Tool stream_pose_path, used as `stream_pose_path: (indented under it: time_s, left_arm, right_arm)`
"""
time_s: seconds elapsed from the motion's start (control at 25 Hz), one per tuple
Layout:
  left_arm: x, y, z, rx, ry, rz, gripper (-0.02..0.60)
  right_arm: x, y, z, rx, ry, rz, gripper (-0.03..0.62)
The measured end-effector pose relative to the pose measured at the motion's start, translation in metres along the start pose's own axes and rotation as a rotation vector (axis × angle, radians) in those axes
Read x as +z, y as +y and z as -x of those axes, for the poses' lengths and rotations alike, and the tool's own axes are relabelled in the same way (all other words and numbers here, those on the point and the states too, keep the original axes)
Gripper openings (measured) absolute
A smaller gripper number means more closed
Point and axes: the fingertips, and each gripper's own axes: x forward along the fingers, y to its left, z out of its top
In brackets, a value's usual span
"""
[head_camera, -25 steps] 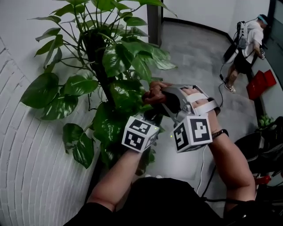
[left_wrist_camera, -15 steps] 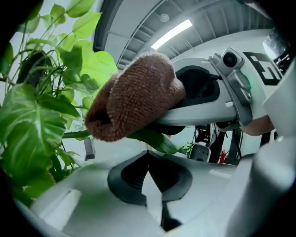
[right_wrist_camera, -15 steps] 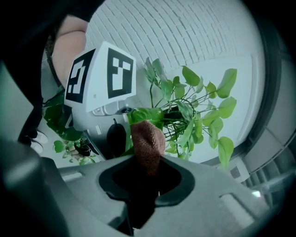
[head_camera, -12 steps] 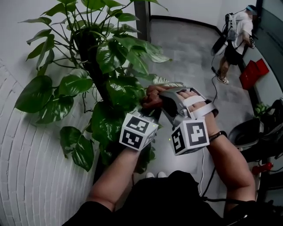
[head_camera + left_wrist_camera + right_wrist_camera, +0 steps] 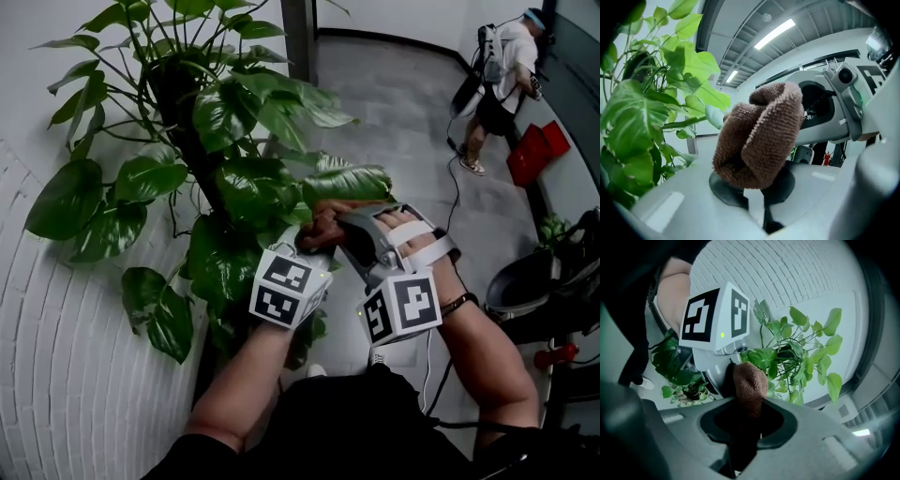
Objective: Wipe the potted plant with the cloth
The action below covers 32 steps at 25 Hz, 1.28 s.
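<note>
The potted plant [image 5: 225, 187] with broad green leaves stands against the wall, left of centre in the head view. A brown cloth [image 5: 323, 223] is bunched between both grippers, just under a large leaf [image 5: 349, 184]. My left gripper [image 5: 312, 247] is shut on the cloth [image 5: 759, 133], with leaves [image 5: 633, 117] to its left. My right gripper [image 5: 345, 228] is shut on the same cloth [image 5: 749, 387] from the other side. The left gripper's marker cube [image 5: 715, 317] fills the right gripper view, with the plant [image 5: 797, 352] behind it.
A curved white brick wall [image 5: 66, 356] runs along the left. A person [image 5: 502, 66] walks on the grey floor at the top right beside red items [image 5: 534, 150]. Black equipment [image 5: 548, 291] and a cable [image 5: 450, 206] lie at the right.
Both grippers with the cloth have shifted slightly down and left. A large leaf now spreads just above the cloth, where it was hidden behind the hands before.
</note>
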Motion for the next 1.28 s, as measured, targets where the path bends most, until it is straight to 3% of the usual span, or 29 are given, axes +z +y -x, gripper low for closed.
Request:
stream_pose_path:
  time_s: [0.52, 0.8, 0.92, 1.04, 1.28]
  left_arm:
    - [-0.021, -0.027, -0.002, -0.037, 0.055, -0.017, 0.017]
    - [-0.027, -0.048, -0.013, -0.056, 0.075, 0.019, 0.017]
    - [-0.028, -0.048, -0.022, -0.026, 0.076, 0.032, 0.017]
    - [-0.021, -0.041, -0.034, 0.035, 0.056, 0.063, 0.017]
    - [-0.004, -0.02, -0.062, 0.179, -0.007, 0.122, 0.017]
  right_arm:
    - [-0.01, 0.016, 0.034, -0.003, -0.007, -0.085, 0.067]
    - [-0.009, -0.039, 0.063, -0.049, -0.104, -0.184, 0.067]
    - [-0.004, -0.073, 0.052, -0.051, -0.168, -0.168, 0.067]
    - [0.005, -0.094, 0.033, 0.015, -0.247, -0.156, 0.067]
    - [-0.005, -0.105, -0.006, 0.107, -0.302, -0.093, 0.067]
